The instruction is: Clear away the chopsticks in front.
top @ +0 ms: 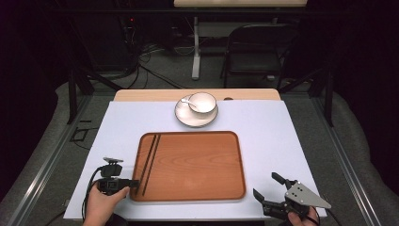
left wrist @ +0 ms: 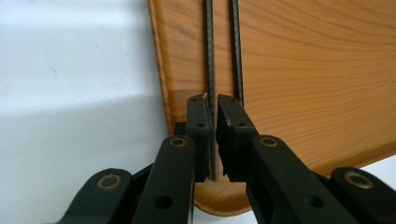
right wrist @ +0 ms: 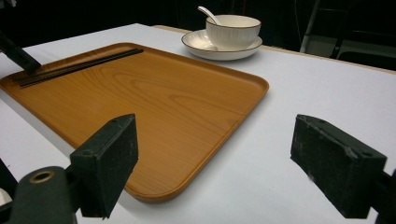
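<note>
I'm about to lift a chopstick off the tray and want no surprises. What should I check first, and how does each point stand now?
1. Left tool closed on one chopstick: ok, its jaws are nearly together around the near end of the left stick.
2. Second chopstick free of the jaws: ok, it lies just right of them.
3. Firm hold on the stick: cannot tell.
4. Right tool clear of the tray: ok, open over the white table.
5. Bowl with spoon out of the way: ok, on its saucer beyond the tray.
</note>
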Demonstrator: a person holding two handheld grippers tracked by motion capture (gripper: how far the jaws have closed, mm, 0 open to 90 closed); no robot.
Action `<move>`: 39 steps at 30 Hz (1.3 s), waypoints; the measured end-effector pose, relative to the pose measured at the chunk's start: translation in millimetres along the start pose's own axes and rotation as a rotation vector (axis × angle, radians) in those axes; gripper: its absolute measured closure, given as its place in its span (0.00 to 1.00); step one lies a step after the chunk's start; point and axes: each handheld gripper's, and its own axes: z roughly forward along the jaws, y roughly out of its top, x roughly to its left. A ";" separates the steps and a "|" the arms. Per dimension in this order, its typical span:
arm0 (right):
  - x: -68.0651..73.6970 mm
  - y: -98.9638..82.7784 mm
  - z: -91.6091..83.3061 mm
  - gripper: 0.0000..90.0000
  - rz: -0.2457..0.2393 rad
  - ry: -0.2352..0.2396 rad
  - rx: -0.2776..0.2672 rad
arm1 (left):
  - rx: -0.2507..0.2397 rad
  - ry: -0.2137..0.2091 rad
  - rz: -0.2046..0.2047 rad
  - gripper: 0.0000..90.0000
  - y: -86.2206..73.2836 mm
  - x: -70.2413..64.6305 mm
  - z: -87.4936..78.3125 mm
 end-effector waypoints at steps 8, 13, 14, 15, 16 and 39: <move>-0.1 0.0 0.0 0.16 0.001 0.000 0.002 | -0.079 -0.043 0.012 0.79 0.1 1.5 -10.4; -0.3 0.1 0.2 0.16 -0.001 0.000 0.002 | -0.211 -0.108 0.081 0.63 -3.1 0.6 -17.7; -0.2 0.1 0.2 0.16 0.002 0.000 0.002 | -0.225 -0.124 0.091 0.61 -3.7 0.1 -19.4; -0.2 0.1 0.2 0.16 0.002 0.000 0.003 | -0.245 -0.139 0.099 0.59 -4.4 -0.7 -20.5; -0.2 0.1 0.2 0.16 0.002 0.000 0.003 | -0.267 -0.149 0.109 0.57 -5.2 -1.4 -21.7; -0.5 0.1 0.6 0.16 0.006 -0.003 0.002 | -0.604 -0.141 0.312 0.41 -42.3 11.9 -20.5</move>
